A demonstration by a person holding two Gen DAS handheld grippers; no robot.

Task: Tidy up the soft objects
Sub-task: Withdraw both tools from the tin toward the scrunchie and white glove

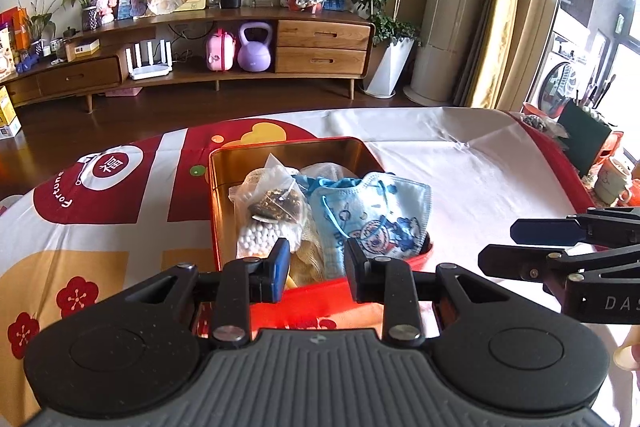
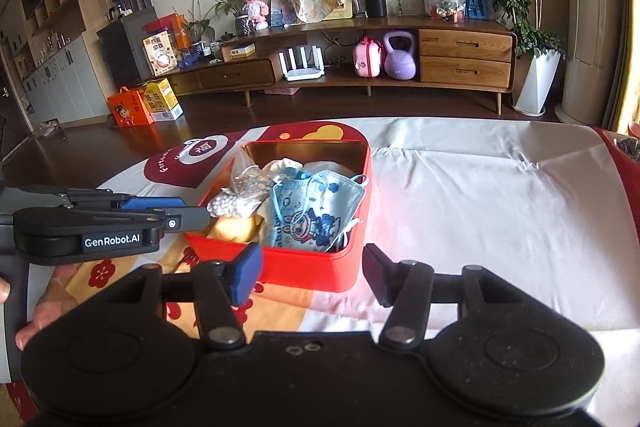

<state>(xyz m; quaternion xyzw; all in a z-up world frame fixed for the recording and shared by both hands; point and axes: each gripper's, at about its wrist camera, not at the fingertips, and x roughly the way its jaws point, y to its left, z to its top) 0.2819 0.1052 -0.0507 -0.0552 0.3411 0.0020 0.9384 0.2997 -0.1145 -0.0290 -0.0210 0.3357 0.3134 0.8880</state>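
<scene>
A red tin box with a gold inside stands on the table. It holds a blue cartoon face mask, a clear bag of white beads and dark bits, a yellow cloth and white mesh. My left gripper is open and empty at the box's near rim; it also shows in the right wrist view. My right gripper is open and empty before the box's near wall; it shows at the right of the left wrist view.
The table wears a white, red and yellow festive cloth. Mugs and clutter stand at the table's right end. A wooden TV cabinet and potted plants stand beyond the floor.
</scene>
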